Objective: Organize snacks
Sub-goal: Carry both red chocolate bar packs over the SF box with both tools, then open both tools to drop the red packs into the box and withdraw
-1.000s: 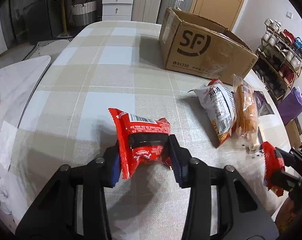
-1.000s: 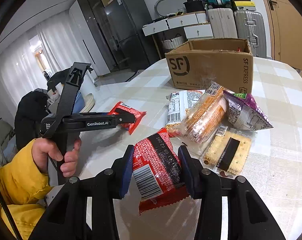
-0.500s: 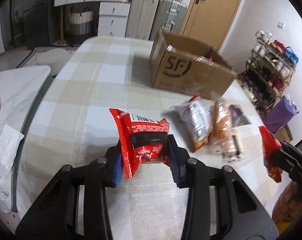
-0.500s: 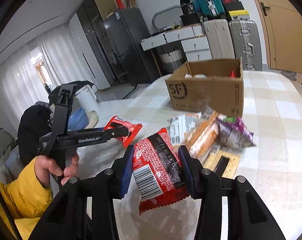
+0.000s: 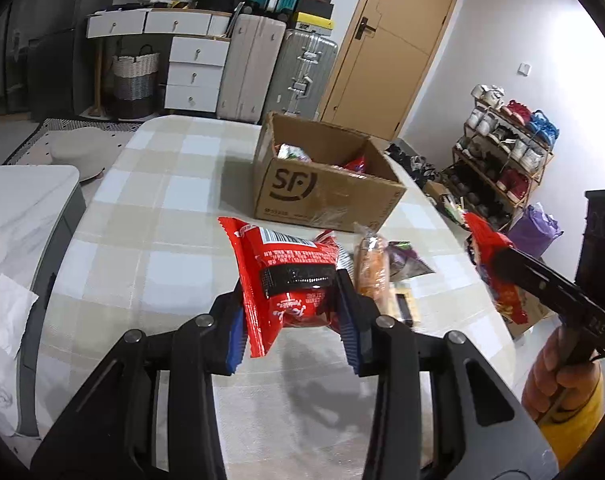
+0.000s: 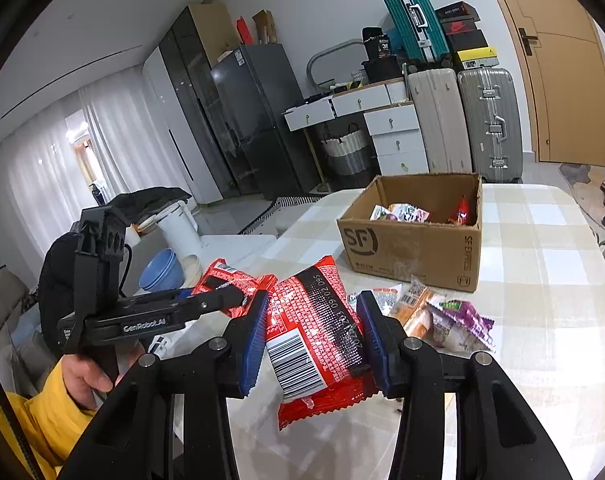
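Checked tablecloth (image 5: 174, 208) over a long table, drawers and suitcases (image 5: 278, 68) against the far wall, a wooden door (image 5: 386, 52) to the right. At left, raised clear of the cloth, the left gripper (image 5: 290, 312), blue pads clamped on a red snack packet (image 5: 286, 276) with a black band, barcode end up. Beyond it, an open cardboard box (image 5: 322, 196) marked SF, standing on the cloth, a few packets already inside. In front of the box, loose on the cloth, a bread roll in clear wrap (image 5: 372, 268), a purple packet (image 5: 406, 260) and a cracker pack (image 5: 402, 306), bunched together. At right, also lifted above the table, the right gripper (image 6: 314, 336), closed on a second red packet (image 6: 318, 340), barcode facing the lens, short of the box.
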The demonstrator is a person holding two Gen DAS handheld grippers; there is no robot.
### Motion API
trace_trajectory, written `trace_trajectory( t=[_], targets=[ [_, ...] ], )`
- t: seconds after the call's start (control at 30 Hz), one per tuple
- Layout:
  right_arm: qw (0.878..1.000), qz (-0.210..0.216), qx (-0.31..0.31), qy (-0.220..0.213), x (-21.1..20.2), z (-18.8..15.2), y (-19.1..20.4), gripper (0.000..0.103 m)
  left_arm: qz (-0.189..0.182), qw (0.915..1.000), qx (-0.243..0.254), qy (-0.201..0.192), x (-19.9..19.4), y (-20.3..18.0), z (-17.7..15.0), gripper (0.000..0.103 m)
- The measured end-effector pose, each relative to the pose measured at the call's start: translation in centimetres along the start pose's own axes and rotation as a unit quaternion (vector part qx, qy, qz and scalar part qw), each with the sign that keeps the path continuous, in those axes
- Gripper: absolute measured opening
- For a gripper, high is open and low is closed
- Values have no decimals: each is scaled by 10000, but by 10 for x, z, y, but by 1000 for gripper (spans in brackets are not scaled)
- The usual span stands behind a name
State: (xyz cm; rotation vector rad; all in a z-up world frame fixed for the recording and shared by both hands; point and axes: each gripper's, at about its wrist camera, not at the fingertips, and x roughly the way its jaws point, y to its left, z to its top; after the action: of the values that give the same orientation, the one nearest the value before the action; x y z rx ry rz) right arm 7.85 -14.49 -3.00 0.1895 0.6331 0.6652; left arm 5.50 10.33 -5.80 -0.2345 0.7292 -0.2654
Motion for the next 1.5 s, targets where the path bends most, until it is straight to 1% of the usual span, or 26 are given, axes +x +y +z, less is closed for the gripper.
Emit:
trace_trajectory(
  t=[0.1,0.2,0.4,0.47,0.5,0.63,0.7,0.77,0.83,0.9,0.97,1.03,1.07,1.33,1.5],
  targets=[
    [9998,176,53,-57,-2,11,-3,45,-4,10000,53,-33,0,-3,8,35],
    [9998,123,-77,-106,-2,25,-2,45,-108,9999,58,-31,2,-5,21,35],
    [9988,77,-322,-367,-2,72,-4,45,-46,9988,416,-244,12,-30,67,35],
    [9987,49,-339,-389,4,88,-7,45,72,9983,492,-288,19,-37,83,35],
    [9987,59,-325,-393,7,95,-9,45,50,9980,558,-283,23,-41,91,35],
    [9989,243,-99,-398,27,125,-30,45,89,9972,683,-274,45,-54,125,35],
    [9976,520,171,-417,39,140,-47,45,143,9970,716,-245,59,-57,140,35],
    [9973,514,387,-358,53,151,-62,45,165,9968,752,-193,75,-59,155,35],
    [9978,395,466,-272,69,161,-77,45,122,9973,728,-65,96,-60,171,35],
    [9985,232,481,-151,83,165,-88,45,124,9976,678,21,117,-61,184,35],
    [9984,162,531,-45,97,170,-99,45,122,9978,646,101,140,-60,198,35],
    [9986,34,529,56,110,172,-109,45,91,9981,569,201,158,-58,207,35],
    [9986,-21,527,88,116,173,-113,45,56,9983,519,241,165,-57,210,35],
    [9968,-330,630,367,154,175,-145,45,139,9970,531,545,235,-47,238,35],
    [9959,-405,611,528,171,171,-155,45,128,9957,472,787,282,-40,249,35]
  ],
)
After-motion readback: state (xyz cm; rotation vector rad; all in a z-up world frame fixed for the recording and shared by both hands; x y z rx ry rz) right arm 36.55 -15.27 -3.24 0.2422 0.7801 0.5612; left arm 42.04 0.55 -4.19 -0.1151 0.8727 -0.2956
